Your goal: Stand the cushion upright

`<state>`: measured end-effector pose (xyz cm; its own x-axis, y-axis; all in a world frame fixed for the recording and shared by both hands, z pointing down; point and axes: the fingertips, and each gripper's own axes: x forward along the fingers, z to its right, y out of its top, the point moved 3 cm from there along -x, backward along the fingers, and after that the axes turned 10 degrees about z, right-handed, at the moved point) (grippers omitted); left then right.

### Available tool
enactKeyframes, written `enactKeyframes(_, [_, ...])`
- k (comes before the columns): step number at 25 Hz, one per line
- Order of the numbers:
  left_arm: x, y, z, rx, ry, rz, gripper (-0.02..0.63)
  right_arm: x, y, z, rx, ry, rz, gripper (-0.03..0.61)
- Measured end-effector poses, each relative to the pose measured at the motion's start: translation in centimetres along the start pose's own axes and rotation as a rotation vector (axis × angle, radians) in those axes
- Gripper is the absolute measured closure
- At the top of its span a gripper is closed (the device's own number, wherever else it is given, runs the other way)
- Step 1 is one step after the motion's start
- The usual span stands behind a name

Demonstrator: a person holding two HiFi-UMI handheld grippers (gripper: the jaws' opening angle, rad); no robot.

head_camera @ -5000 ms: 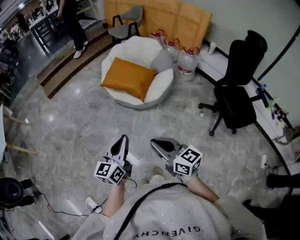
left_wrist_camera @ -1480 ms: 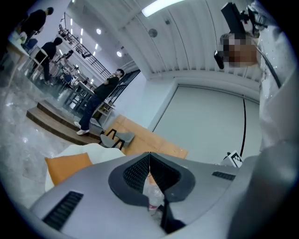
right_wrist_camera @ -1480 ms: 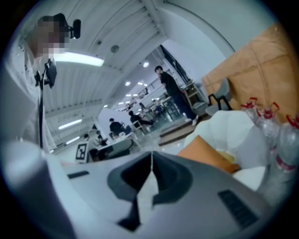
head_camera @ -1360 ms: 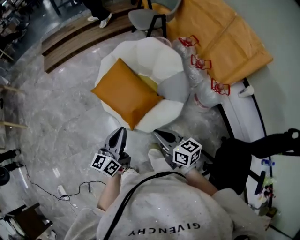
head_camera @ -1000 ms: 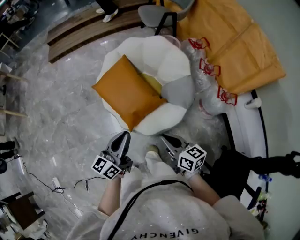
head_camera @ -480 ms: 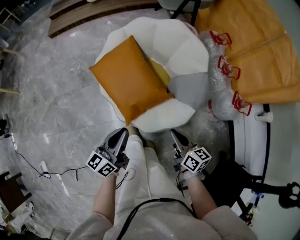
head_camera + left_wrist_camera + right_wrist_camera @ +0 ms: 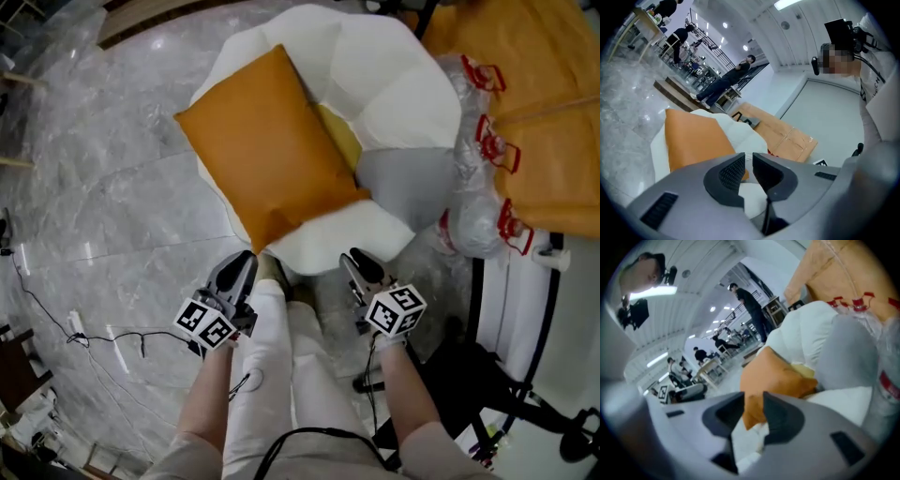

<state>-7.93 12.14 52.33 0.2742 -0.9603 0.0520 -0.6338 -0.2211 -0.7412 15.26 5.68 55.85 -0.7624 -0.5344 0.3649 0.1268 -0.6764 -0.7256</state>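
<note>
An orange cushion (image 7: 267,145) lies flat and tilted across the seat of a round white armchair (image 7: 394,75), one corner hanging over the chair's front rim. My left gripper (image 7: 246,259) is shut and empty, just short of that corner. My right gripper (image 7: 354,259) hovers at the chair's front rim, right of the cushion; its jaws have just been opening and nothing is between them. In the left gripper view the cushion (image 7: 693,138) lies beyond the gripper (image 7: 748,161). In the right gripper view the cushion (image 7: 773,376) shows through the gap of the gripper (image 7: 753,401).
A grey cushion (image 7: 408,178) and a yellow item (image 7: 339,136) also rest in the chair. Large water bottles (image 7: 478,141) with red handles stand to its right, before orange padding (image 7: 553,94). A black office chair base (image 7: 506,394) sits lower right, a cable (image 7: 112,333) lower left.
Both grippers have come down and forward to the chair's front rim, and the chair fills more of the head view. The right gripper's jaws have parted; the cushion has not moved.
</note>
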Motion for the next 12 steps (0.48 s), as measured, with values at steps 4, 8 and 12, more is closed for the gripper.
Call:
enactKeyframes(4, [0.1,-3.6,-3.9,0.008,0.041,-0.063,0.486,2.4,-1.1,3.3,-0.126,-0.014,-0.062,0.451])
enactKeyframes(8, [0.1,-6.6,-7.6,0.004,0.093,-0.11,0.448,4.3,-1.3,7.1,-0.211,-0.03,-0.108,0.436])
enactKeyframes(12, [0.2,-8.4,-10.4,-0.003,0.119,-0.124,0.423,6.1,-0.1,10.9,-0.359,-0.031,-0.187,0.411])
